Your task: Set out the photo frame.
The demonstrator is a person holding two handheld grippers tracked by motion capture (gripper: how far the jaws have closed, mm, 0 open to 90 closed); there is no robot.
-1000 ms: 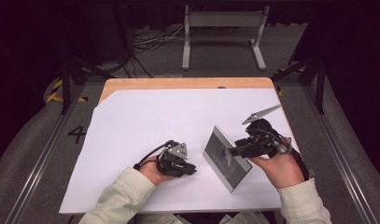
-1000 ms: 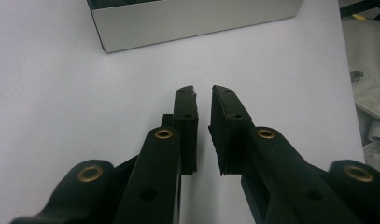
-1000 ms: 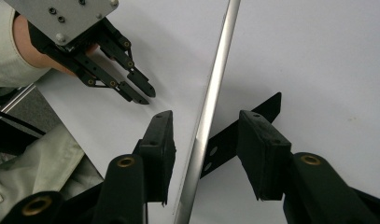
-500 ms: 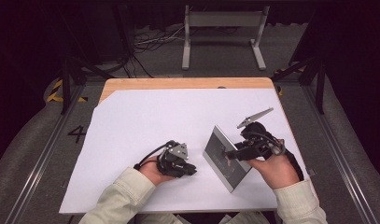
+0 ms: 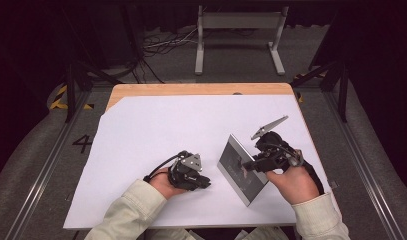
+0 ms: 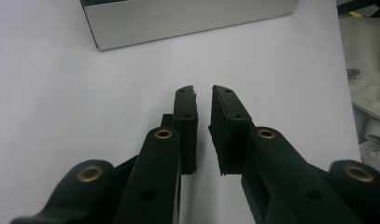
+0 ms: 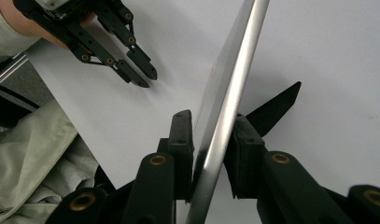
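Near the table's (image 5: 141, 125) right front corner, the right claw (image 7: 211, 140) has just been closing and now pinches a tilted metal plate (image 5: 241, 170); the left claw (image 6: 204, 116), jaws narrow and empty, rests beside it with open room toward the far edge.

Bright sheet – dark, dim surrounds

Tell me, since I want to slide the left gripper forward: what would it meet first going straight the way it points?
Probably the silver metal plate. In the left gripper view, the left gripper points across bare white paper toward the plate's edge, with nothing between. How far off it is I can't judge.
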